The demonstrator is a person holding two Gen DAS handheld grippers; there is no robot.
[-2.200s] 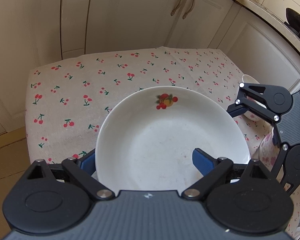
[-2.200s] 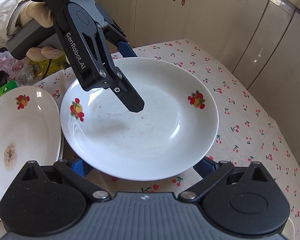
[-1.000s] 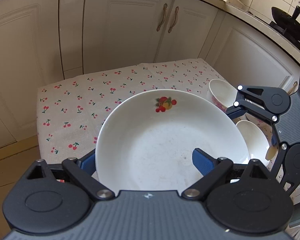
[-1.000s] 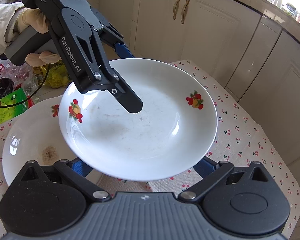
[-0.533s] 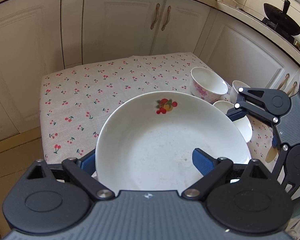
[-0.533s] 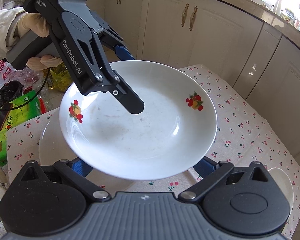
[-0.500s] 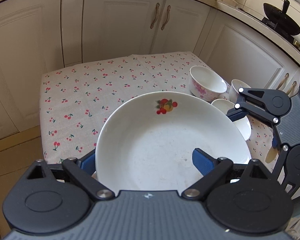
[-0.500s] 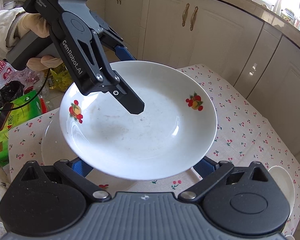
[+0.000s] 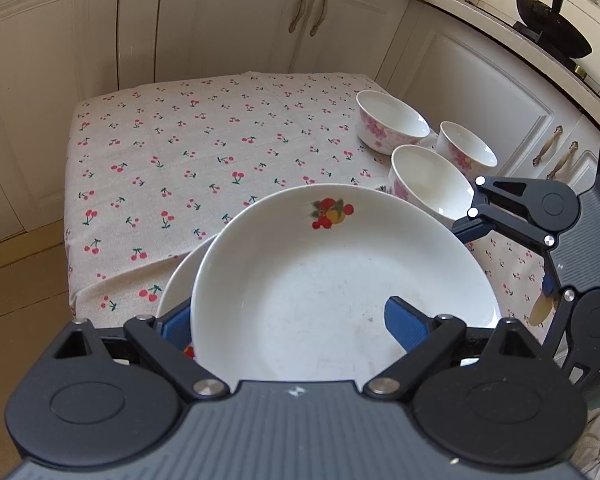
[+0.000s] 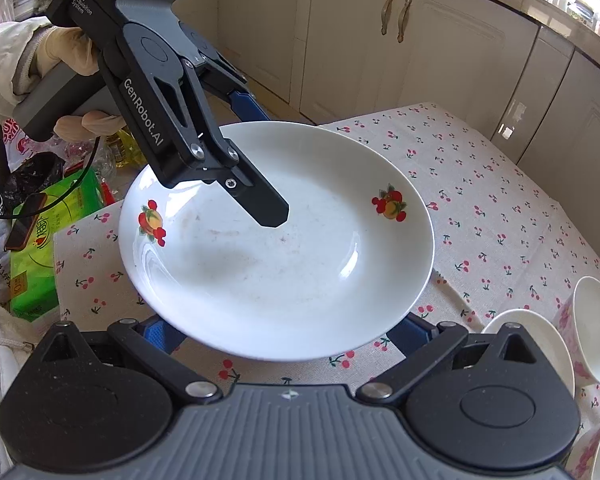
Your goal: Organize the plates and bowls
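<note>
Deep white plate [image 10: 276,240] with fruit decals, held above the cherry-print tablecloth [image 9: 172,152]. Your left gripper [image 10: 260,184] is clamped on the plate's rim at about 10 o'clock in the right wrist view, one finger lying over the inner wall and the blue-padded one behind the rim. Your right gripper [image 10: 288,332] meets the near rim at 6 o'clock; its blue pads show either side of the plate's edge, but the plate hides the contact, so you cannot tell whether it is closed on the rim or only cradling it.

In the left wrist view a second plate [image 9: 180,276] shows as a white crescent under the held plate at 9 o'clock, apparently the stack you are building. Three pink-flowered bowls [image 9: 427,184] stand together at 1 to 2 o'clock, the nearest just beside the held plate's far rim.

Step in hand, by judgement: lowering the held plate onto the one beneath. Keep it level, as glazed china slides easily between narrow pads. Centre it over the lower plate before descending, since the lower one is offset toward 9 o'clock. Keep the far rim away from the nearest bowl. Release only once the plate seats, and draw the under-rim fingers out sideways, not upward.
</note>
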